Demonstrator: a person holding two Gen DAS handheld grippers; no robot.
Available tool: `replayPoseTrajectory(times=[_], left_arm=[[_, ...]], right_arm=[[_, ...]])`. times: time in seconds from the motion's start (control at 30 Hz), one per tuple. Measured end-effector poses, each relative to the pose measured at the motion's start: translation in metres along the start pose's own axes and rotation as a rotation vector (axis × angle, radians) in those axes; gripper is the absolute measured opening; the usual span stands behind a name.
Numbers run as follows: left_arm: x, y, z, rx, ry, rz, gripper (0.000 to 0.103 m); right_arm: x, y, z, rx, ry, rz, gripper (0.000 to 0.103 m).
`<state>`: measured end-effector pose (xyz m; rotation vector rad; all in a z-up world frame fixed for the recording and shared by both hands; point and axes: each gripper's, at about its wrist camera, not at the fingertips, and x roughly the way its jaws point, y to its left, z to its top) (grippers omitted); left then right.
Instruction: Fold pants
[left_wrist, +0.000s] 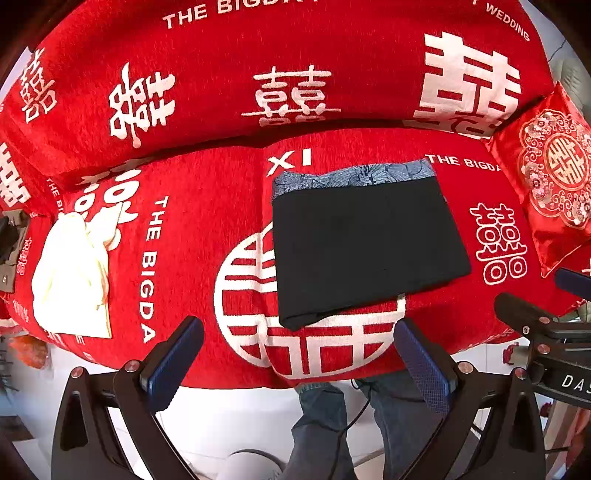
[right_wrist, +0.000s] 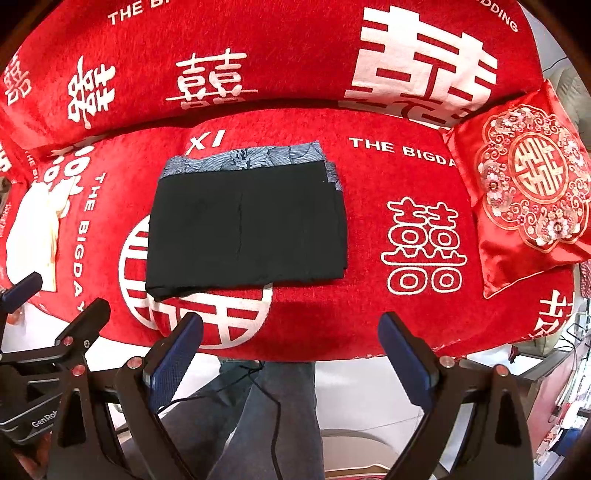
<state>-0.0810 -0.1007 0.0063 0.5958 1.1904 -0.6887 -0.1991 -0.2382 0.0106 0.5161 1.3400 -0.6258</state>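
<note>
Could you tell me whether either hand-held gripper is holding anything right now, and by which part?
Nothing is held. The left hand-held gripper and right hand-held gripper are open, apart from the folded black pants.

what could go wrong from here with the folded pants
The black pants lie folded on a patterned blue garment, so a low grab might lift both. Their near-left corner looks loose and may unfold if nudged. Both the left gripper and the right gripper hang open off the sofa edge, so a hasty reach could snag its cover.
</note>
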Motion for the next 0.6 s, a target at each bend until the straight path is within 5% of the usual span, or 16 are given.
replayPoseTrajectory(times=[0.6], left_arm=[[-0.0085,0.0036,-0.0054,-0.001,-0.041,-0.024,0.103]], right_arm=[[-0.0091,0.0011,-0.0012,0.000,-0.016,-0.028,0.097]])
